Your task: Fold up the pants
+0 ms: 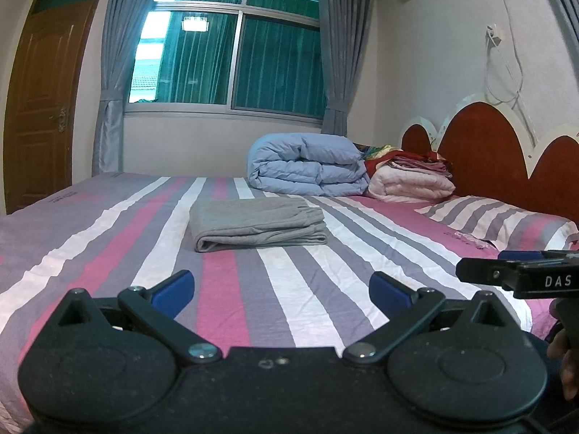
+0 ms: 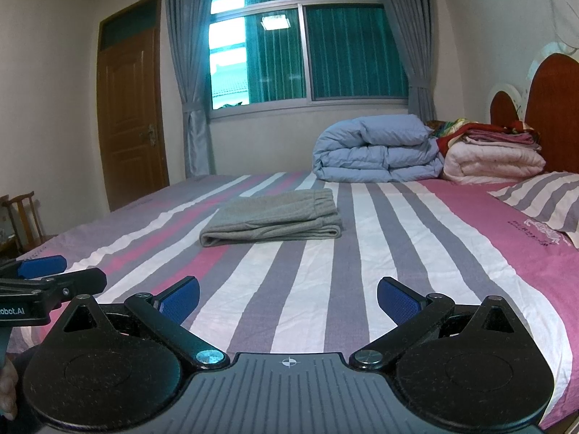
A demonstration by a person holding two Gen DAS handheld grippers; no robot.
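We see the grey pants (image 1: 257,223) folded mid-bed (image 1: 325,289), far from our left gripper (image 1: 281,289) and right gripper (image 2: 288,298), both with jaws spread and empty. Soft, light cloth; we'd pinch its near folded edge.

"DAS" on right tongs (image 1: 521,275); "obot.AI" on left tongs (image 2: 39,282).

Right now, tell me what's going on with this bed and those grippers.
A person holds a gripper in each hand over a striped bed. The gray pants already lie folded in a neat rectangle mid-bed, untouched. The left gripper and right gripper are both open, empty and short of the pants. A rolled blue duvet and a stack of folded bedding sit by the headboard.
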